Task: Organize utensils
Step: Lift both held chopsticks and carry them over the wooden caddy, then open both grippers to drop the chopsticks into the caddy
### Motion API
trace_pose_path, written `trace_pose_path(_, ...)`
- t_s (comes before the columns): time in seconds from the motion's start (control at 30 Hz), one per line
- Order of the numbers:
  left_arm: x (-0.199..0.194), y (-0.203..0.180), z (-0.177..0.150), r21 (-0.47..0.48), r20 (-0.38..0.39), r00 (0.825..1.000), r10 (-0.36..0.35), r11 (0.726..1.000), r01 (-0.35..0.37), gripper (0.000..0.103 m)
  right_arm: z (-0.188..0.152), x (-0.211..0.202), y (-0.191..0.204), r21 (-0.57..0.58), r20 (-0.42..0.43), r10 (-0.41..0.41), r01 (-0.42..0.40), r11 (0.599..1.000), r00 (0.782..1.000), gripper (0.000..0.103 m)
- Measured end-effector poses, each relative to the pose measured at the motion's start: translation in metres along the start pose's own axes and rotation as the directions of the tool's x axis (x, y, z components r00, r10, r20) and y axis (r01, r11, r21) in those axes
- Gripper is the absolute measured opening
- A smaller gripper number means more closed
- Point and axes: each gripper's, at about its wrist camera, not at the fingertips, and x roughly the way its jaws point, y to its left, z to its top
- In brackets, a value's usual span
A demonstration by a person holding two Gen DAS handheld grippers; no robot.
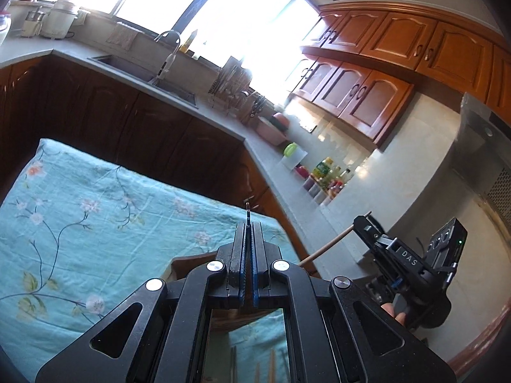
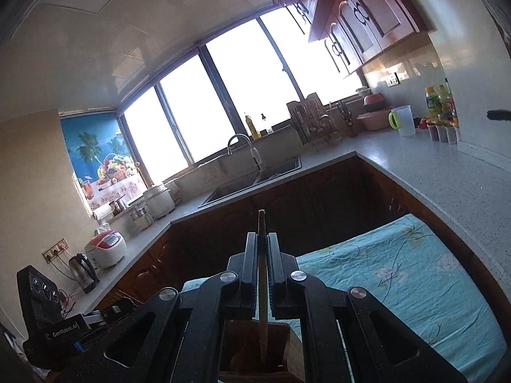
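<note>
My left gripper [image 1: 248, 228] is shut on a thin dark utensil [image 1: 247, 211] whose tip pokes out past the fingertips, held above the floral cloth. My right gripper [image 2: 262, 239] is shut on a wooden chopstick [image 2: 262, 223] that runs down between the fingers into a brown wooden holder [image 2: 290, 344] below it. The right gripper also shows in the left wrist view [image 1: 362, 223], with the chopstick [image 1: 332, 242] slanting down-left from it. The holder's rim [image 1: 188, 263] shows just behind my left fingers. More sticks show faintly below the left gripper.
A table with a turquoise floral cloth [image 1: 95, 217] lies below. An L-shaped grey counter [image 2: 415, 166] with a sink [image 2: 255, 178], dish rack [image 2: 313, 121], bottles and jars [image 2: 442, 118], rice cooker [image 2: 107, 249] and kettle [image 2: 83, 271] surrounds it. Wooden cabinets hang above.
</note>
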Motion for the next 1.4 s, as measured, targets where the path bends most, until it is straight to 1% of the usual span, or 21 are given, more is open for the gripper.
trace_pose_path(0.1, 0.013, 0.014, -0.011, -0.025, -0.019, 1.000, 0.024, 0.999, -0.024, 0.002, -0.016, 0.019, -0.010, 0.022, -0.033, -0.010, 0.011, 1.000, 0.999, 0.005)
trace_pose_path(0.17, 0.020, 0.023, -0.018, -0.039, -0.029, 0.999, 0.034, 0.999, -0.035, 0.002, -0.028, 0.029, -0.018, 0.037, -0.057, -0.003, 0.005, 0.999, 0.998, 0.005)
trace_pose_path(0.27, 0.027, 0.032, -0.026, -0.041, -0.043, 0.997, 0.069, 0.997, -0.070, 0.002, -0.042, 0.039, -0.021, 0.037, -0.085, -0.005, 0.008, 0.999, 0.996, 0.005)
trace_pose_path(0.37, 0.033, 0.041, -0.032, -0.047, -0.054, 0.995, 0.082, 0.995, -0.084, 0.002, -0.052, 0.047, -0.025, 0.040, -0.111, -0.011, 0.015, 0.999, 0.994, 0.005)
trace_pose_path(0.43, 0.032, 0.042, -0.033, -0.046, -0.047, 0.996, 0.080, 0.996, -0.082, 0.002, -0.053, 0.046, -0.026, 0.030, -0.103, -0.011, 0.014, 0.999, 0.995, 0.005)
trace_pose_path(0.53, 0.034, 0.038, -0.032, -0.022, -0.047, 0.994, 0.098, 0.995, -0.100, 0.002, -0.050, 0.047, -0.024, 0.025, -0.115, -0.012, 0.015, 1.000, 0.993, 0.005)
trace_pose_path(0.7, 0.035, 0.038, -0.031, -0.023, -0.050, 0.993, 0.104, 0.994, -0.105, 0.002, -0.049, 0.048, -0.024, 0.028, -0.122, -0.011, 0.014, 0.999, 0.993, 0.005)
trace_pose_path(0.73, 0.035, 0.037, -0.031, -0.023, -0.051, 0.993, 0.106, 0.994, -0.108, 0.002, -0.048, 0.048, -0.024, 0.028, -0.122, -0.011, 0.015, 0.999, 0.993, 0.006)
trace_pose_path(0.8, 0.034, 0.034, -0.030, -0.018, -0.049, 0.992, 0.116, 0.993, -0.117, 0.002, -0.048, 0.048, -0.025, 0.035, -0.126, -0.010, 0.014, 0.999, 0.992, 0.010)
trace_pose_path(0.87, 0.032, 0.031, -0.029, -0.009, -0.052, 0.991, 0.120, 0.993, -0.120, 0.010, -0.047, 0.048, -0.026, 0.043, -0.131, -0.007, 0.013, 0.999, 0.991, 0.014)
trace_pose_path(0.9, 0.030, 0.030, -0.029, -0.007, -0.049, 0.992, 0.116, 0.993, -0.116, 0.020, -0.046, 0.046, -0.027, 0.049, -0.130, -0.005, 0.011, 0.999, 0.991, 0.026)
trace_pose_path(0.93, 0.026, 0.028, -0.028, -0.005, -0.039, 0.993, 0.115, 0.993, -0.115, 0.031, -0.045, 0.044, -0.029, 0.057, -0.126, 0.007, 0.000, 0.998, 0.992, 0.053)
trace_pose_path(0.97, 0.022, 0.025, -0.029, 0.002, -0.024, 0.993, 0.117, 0.993, -0.117, 0.039, -0.044, 0.040, -0.030, 0.066, -0.115, 0.019, -0.012, 0.998, 0.993, 0.066)
trace_pose_path(1.0, 0.017, 0.023, -0.029, 0.011, -0.015, 0.992, 0.122, 0.992, -0.122, 0.042, -0.043, 0.035, -0.030, 0.070, -0.095, 0.028, -0.021, 0.997, 0.995, 0.079)
trace_pose_path(1.03, 0.014, 0.021, -0.029, 0.016, -0.010, 0.992, 0.125, 0.992, -0.125, 0.046, -0.042, 0.028, -0.030, 0.071, -0.075, 0.029, -0.024, 0.997, 0.997, 0.083)
trace_pose_path(1.07, 0.010, 0.020, -0.030, 0.018, -0.007, 0.992, 0.127, 0.992, -0.127, 0.051, -0.040, 0.022, -0.028, 0.068, -0.064, 0.025, -0.020, 0.997, 0.998, 0.085)
trace_pose_path(1.1, 0.007, 0.019, -0.031, 0.018, -0.004, 0.992, 0.127, 0.992, -0.127, 0.053, -0.039, 0.016, -0.029, 0.066, -0.057, 0.026, -0.022, 0.998, 0.998, 0.090)
trace_pose_path(1.13, 0.003, 0.018, -0.033, 0.021, -0.001, 0.991, 0.132, 0.991, -0.132, 0.057, -0.038, 0.011, -0.029, 0.068, -0.053, 0.029, -0.026, 0.997, 0.998, 0.097)
trace_pose_path(1.17, -0.001, 0.017, -0.036, 0.022, 0.002, 0.989, 0.145, 0.989, -0.145, 0.063, -0.038, 0.004, -0.030, 0.072, -0.047, 0.034, -0.031, 0.997, 0.998, 0.099)
trace_pose_path(1.23, -0.010, 0.017, -0.041, 0.021, 0.012, 0.987, 0.159, 0.987, -0.159, 0.067, -0.039, -0.009, -0.031, 0.072, -0.038, 0.034, -0.031, 0.997, 0.999, 0.100)
trace_pose_path(1.4, -0.032, 0.018, -0.058, 0.008, 0.012, 0.984, 0.180, 0.984, -0.180, 0.070, -0.049, -0.043, -0.036, 0.055, -0.026, 0.008, -0.006, 0.998, 1.000, 0.100)
